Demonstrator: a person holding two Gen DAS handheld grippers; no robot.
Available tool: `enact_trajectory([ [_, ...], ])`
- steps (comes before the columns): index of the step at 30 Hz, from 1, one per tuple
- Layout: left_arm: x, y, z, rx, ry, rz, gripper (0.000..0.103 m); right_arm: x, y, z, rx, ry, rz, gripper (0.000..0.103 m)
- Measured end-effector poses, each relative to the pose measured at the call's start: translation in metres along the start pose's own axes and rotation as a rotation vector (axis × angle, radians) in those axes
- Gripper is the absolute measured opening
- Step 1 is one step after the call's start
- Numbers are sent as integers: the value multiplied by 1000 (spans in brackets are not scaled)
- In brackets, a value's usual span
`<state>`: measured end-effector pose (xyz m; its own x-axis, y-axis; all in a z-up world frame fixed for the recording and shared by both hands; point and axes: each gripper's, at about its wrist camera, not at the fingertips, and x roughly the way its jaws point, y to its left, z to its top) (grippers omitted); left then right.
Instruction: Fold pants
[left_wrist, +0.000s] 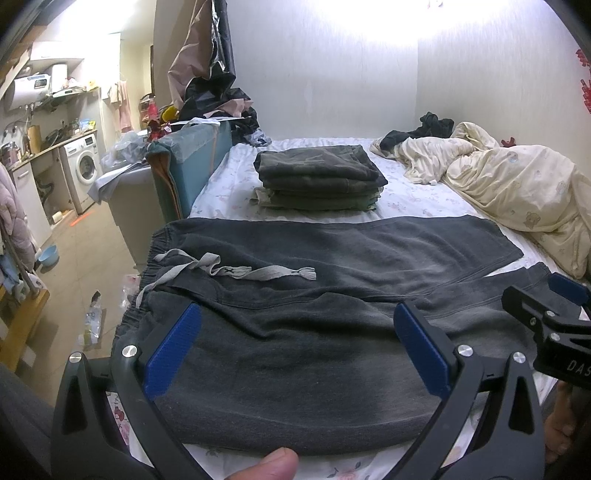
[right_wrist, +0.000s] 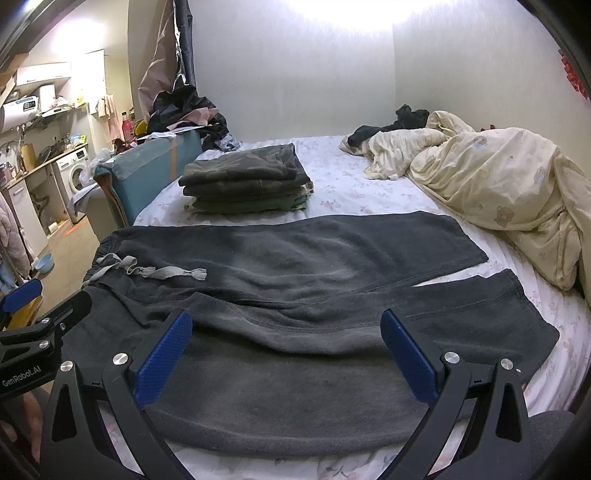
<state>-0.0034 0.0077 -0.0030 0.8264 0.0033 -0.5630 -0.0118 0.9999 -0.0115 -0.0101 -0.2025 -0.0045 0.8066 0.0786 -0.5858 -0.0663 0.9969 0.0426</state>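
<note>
A bed with a white floral-print sheet (left_wrist: 406, 195) fills the room's right side, a rumpled cream quilt with bear prints (right_wrist: 498, 184) heaped along its far edge. Dark grey fleece drawstring pants (right_wrist: 295, 258) lie spread flat across the near part of the sheet, waistband to the left, legs running right and slightly parted at the hems. Behind them sits a stack of folded dark and camouflage garments (left_wrist: 317, 177). The pants' light grey drawstring (left_wrist: 236, 271) lies loose near the waistband. The left gripper (left_wrist: 297, 350) and right gripper (right_wrist: 286, 354) hang over the nearest leg, blue-padded jaws spread wide, gripping nothing.
</note>
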Motion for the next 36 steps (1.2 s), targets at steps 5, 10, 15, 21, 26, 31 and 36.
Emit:
enact_trajectory([
  [5, 0, 0, 0, 0, 4, -1, 102, 1, 0, 0, 1, -1, 1, 103],
  [10, 0, 3, -5, -12, 10, 1, 102, 1, 0, 0, 1, 0, 1, 103],
  [15, -1, 6, -6, -13, 10, 2, 102, 0, 1, 0, 2, 0, 1, 103],
  [21, -1, 5, -5, -12, 14, 1, 102, 1, 1, 0, -1, -1, -1, 103],
  [26, 1, 2, 0, -15, 26, -1, 102, 1, 0, 0, 5, -3, -4, 103],
  [31, 1, -1, 3, -22, 26, -13, 102, 2, 0, -1, 2, 0, -12, 103],
  [36, 1, 0, 3, -28, 22, -17, 102, 3, -3, 0, 19, 15, -15, 103],
])
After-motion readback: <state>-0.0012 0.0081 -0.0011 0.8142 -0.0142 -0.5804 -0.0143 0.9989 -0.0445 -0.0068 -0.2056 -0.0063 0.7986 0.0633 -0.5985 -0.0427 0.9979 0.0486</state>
